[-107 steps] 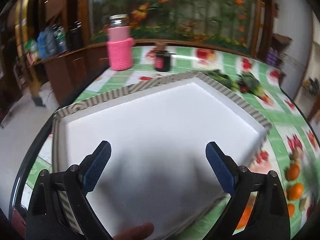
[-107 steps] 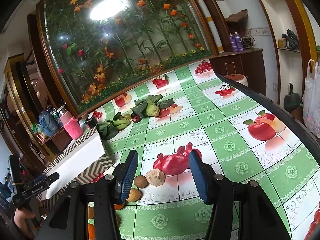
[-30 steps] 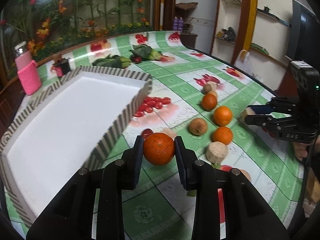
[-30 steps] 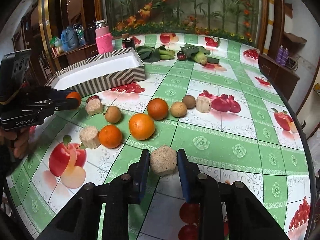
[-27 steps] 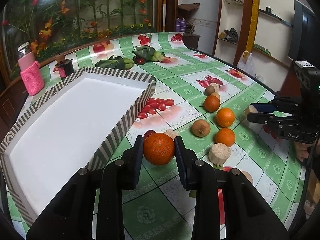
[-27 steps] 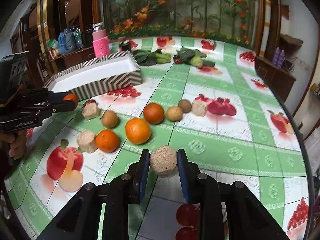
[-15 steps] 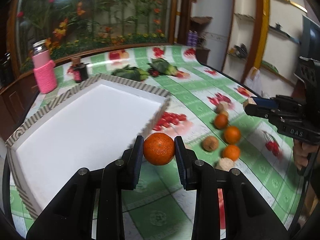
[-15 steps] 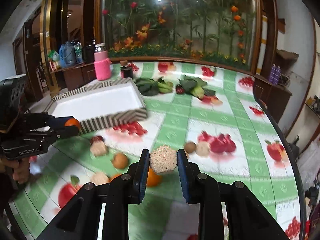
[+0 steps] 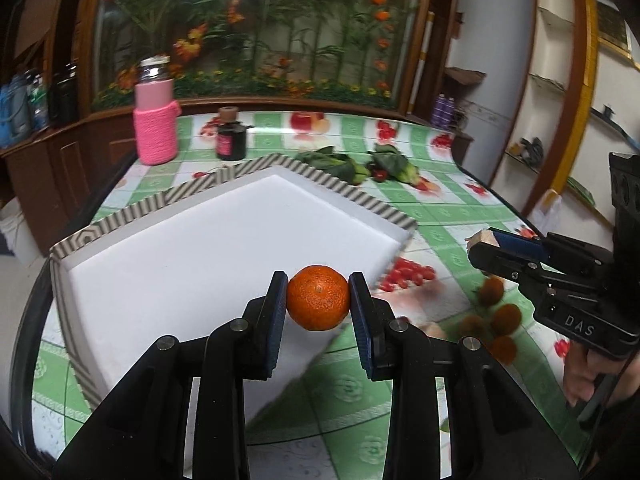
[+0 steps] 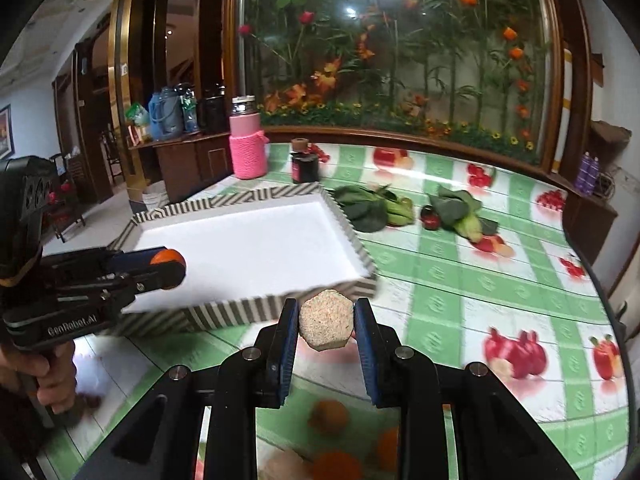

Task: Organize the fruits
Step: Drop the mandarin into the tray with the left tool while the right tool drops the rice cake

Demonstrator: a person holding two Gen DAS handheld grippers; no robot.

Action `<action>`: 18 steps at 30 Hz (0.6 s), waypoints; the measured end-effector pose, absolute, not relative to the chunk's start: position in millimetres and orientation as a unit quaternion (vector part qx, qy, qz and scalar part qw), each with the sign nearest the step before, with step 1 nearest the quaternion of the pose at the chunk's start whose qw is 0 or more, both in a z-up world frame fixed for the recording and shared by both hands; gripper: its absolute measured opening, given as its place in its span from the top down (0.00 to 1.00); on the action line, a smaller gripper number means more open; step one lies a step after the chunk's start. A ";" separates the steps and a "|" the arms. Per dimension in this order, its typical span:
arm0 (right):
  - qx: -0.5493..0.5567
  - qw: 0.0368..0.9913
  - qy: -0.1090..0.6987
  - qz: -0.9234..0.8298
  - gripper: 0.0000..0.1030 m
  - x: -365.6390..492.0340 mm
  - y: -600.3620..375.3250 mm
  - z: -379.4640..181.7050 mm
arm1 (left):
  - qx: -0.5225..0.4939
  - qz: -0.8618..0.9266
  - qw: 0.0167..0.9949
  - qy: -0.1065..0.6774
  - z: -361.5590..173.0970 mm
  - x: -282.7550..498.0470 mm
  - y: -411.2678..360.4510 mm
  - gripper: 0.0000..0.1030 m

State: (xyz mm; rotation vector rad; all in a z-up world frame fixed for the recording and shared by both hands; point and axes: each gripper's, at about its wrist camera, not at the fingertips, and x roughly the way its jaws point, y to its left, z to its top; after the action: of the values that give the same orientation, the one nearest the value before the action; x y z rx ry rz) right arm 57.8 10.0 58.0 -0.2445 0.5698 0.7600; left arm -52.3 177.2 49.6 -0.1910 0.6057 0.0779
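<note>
Orange [image 9: 318, 302] sits pinched between the two pads of the left gripper [image 9: 318, 303], dead centre of the left wrist frame, up off the table and over the near corner of the white tray [image 9: 224, 240] with the striped rim. Right gripper [image 10: 326, 325] is clamped on a pale speckled block [image 10: 326, 324] with a hexagon face, centre of the right wrist frame, just in front of the tray's near wall.

Loose fruits [image 9: 490, 320] lie blurry on the green checked tablecloth [image 9: 452, 208] at the right of the left view, below the other gripper. Can't tell exactly what each one is, too smeared.

Upper left of the left view has a pink bottle [image 9: 155, 120] in a knitted sleeve, and a small dark jar [image 9: 231, 138] just to its right. Leafy greens [image 9: 360, 166] lie beyond the tray's far corner, upper middle.
</note>
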 end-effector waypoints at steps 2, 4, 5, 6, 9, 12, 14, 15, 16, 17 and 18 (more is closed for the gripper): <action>-0.109 0.879 0.275 0.373 0.73 61.0 20.8 57.2 | -0.099 0.056 0.945 0.307 45.8 -50.4 183.7 0.71; -0.102 0.878 0.276 0.378 0.73 62.8 31.2 56.2 | -0.109 0.080 0.937 0.323 39.4 -46.6 192.6 0.71; -0.098 0.877 0.277 0.380 0.73 64.2 37.1 56.1 | -0.111 0.087 0.935 0.326 38.0 -46.0 194.5 0.71; -0.096 0.877 0.277 0.382 0.73 65.1 40.2 56.0 | -0.114 0.097 0.932 0.329 36.5 -45.5 198.2 0.71; -0.082 0.873 0.279 0.391 0.73 70.2 53.0 55.4 | -0.114 0.133 0.927 0.332 33.5 -46.8 206.3 0.71; -0.075 0.866 0.292 0.399 0.74 76.3 66.1 52.9 | -0.129 0.162 0.917 0.341 28.4 -46.1 217.4 0.71; -0.075 0.860 0.302 0.405 0.74 77.5 75.1 48.5 | -0.134 0.183 0.907 0.354 22.8 -44.4 223.9 0.71; -0.077 0.859 0.305 0.405 0.74 77.8 80.0 46.3 | -0.136 0.186 0.905 0.357 21.4 -44.2 225.5 0.71; -0.075 0.857 0.308 0.407 0.74 77.7 83.8 43.2 | -0.135 0.194 0.903 0.360 19.6 -43.9 226.7 0.71; -0.073 0.853 0.311 0.412 0.74 77.6 88.5 40.9 | -0.133 0.197 0.901 0.362 18.8 -43.3 227.0 0.71; -0.074 0.851 0.314 0.414 0.74 77.3 92.0 38.6 | -0.132 0.198 0.900 0.364 18.2 -43.3 226.9 0.71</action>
State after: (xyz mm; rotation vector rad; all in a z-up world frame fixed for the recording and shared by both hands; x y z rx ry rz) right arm 77.3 92.0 38.6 -0.1552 0.6602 0.8712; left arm -43.3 226.9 18.2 -0.2722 0.7539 0.4101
